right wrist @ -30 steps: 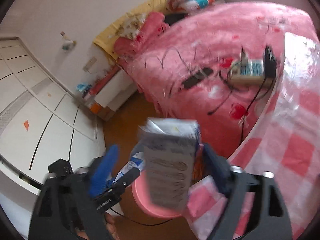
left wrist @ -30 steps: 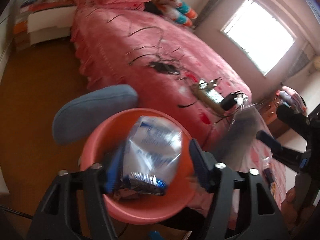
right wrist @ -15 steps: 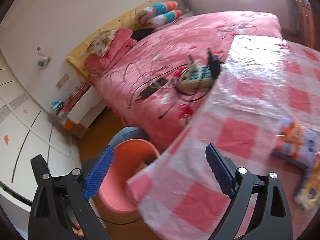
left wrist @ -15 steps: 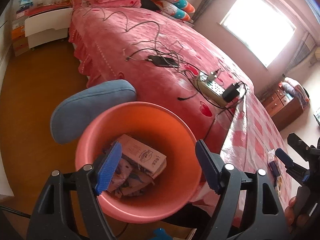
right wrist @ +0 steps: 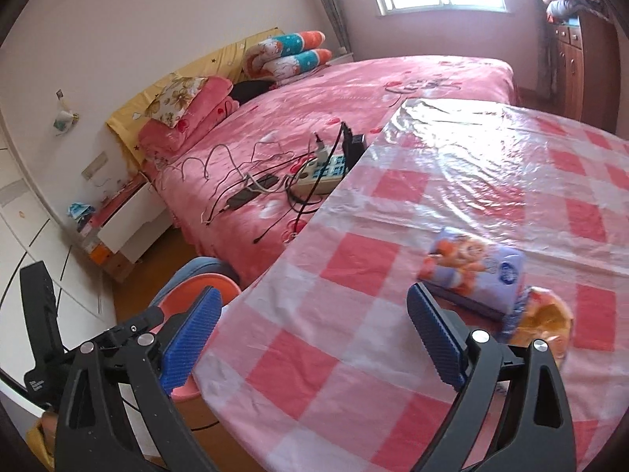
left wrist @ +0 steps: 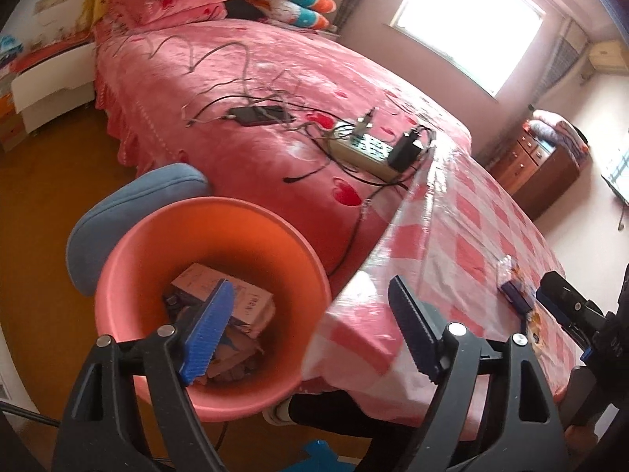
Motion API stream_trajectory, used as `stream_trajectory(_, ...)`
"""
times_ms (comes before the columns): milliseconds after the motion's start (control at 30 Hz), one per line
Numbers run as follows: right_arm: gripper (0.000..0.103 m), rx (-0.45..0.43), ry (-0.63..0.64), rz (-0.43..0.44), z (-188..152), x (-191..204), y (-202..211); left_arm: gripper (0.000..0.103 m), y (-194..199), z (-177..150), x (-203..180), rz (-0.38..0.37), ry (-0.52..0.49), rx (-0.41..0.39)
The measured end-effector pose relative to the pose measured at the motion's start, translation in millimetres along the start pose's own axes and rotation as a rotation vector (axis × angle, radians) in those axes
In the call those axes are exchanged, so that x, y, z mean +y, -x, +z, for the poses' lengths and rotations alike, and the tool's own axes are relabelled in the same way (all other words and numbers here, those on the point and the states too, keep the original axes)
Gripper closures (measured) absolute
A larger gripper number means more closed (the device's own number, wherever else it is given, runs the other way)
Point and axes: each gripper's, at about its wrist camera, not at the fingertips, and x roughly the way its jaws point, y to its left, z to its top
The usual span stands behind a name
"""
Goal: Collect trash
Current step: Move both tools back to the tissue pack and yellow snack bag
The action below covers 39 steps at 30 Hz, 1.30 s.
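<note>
Trash waits in two places: some already lies in the orange-pink bin (left wrist: 212, 220) on the floor beside the near corner of the bench (right wrist: 354, 267), and some lies on the checked plastic cover near the bench's right side. In the bin a pale cardboard box (left wrist: 236, 295) lies tilted, its long axis running from upper left to lower right in the left wrist view; it has small printed writing, but I cannot read it. Crumpled wrappers under it are partly hidden by the left blue finger. On the bench a purple pack with an orange cartoon figure (right wrist: 475, 271) lies flat, long axis nearly along the bench's near edge; its round blue logo is too blurred to read. Just beside it an orange packet (right wrist: 546, 318) is partly covered by the right gripper's frame. The left gripper (left wrist: 310, 334) hangs over the bin rim, its fingers opening with nothing between them. The right gripper (right wrist: 314, 334) is over the bench, fingers also opening and empty. A blue chair back (left wrist: 133, 204) stands behind the bin, half hidden.
</note>
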Motion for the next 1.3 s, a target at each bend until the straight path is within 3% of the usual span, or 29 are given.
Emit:
stream_trajectory(767, 0.009, -0.087, 0.008, -0.096, -3.1, -48.6, 32.5, 0.021, -11.9, -15.3, -88.8, -0.041, -0.158, 0.053)
stream_trajectory(1300, 0.009, -0.113, -0.024, -0.165, -3.2, -83.0, 43.6, 0.021, -23.0, -27.4, -128.9, -0.056, -0.228, 0.09)
